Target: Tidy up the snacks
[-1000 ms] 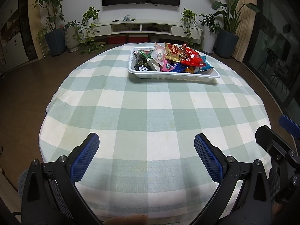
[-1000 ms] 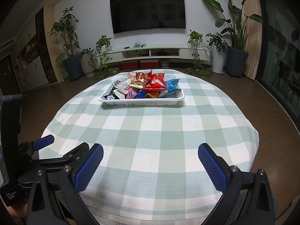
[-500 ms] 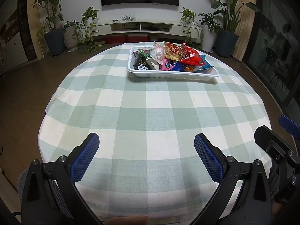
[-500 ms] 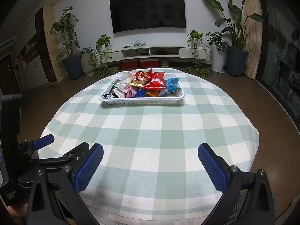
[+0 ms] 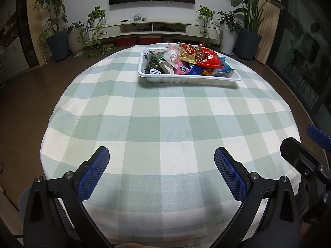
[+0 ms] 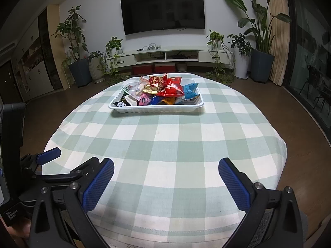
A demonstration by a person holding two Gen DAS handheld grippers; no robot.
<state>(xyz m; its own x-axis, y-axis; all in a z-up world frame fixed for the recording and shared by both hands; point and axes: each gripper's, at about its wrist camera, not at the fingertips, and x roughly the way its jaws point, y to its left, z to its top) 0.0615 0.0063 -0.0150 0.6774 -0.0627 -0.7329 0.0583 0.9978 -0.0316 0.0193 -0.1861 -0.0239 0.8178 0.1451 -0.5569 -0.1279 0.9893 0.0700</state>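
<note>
Green-checked cloth covers your round bench (image 5: 161, 113), with the white tray (image 5: 186, 80) at twelve o'clock, well away from both grippers. Snack packets (image 6: 163, 92) lie heaped inside it; none sits on the cloth. Over the last second almost nothing shifted. Your left gripper (image 5: 161, 170) and right gripper (image 6: 165, 183) hang wide open, holding nothing. That fits either snacks gathered up or sorting ahead.

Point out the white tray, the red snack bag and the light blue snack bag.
white tray (image 6: 157, 109): right wrist view, front wall.
red snack bag (image 6: 172, 87): right wrist view, middle of its face.
light blue snack bag (image 6: 190, 91): right wrist view, its printed front.
</note>
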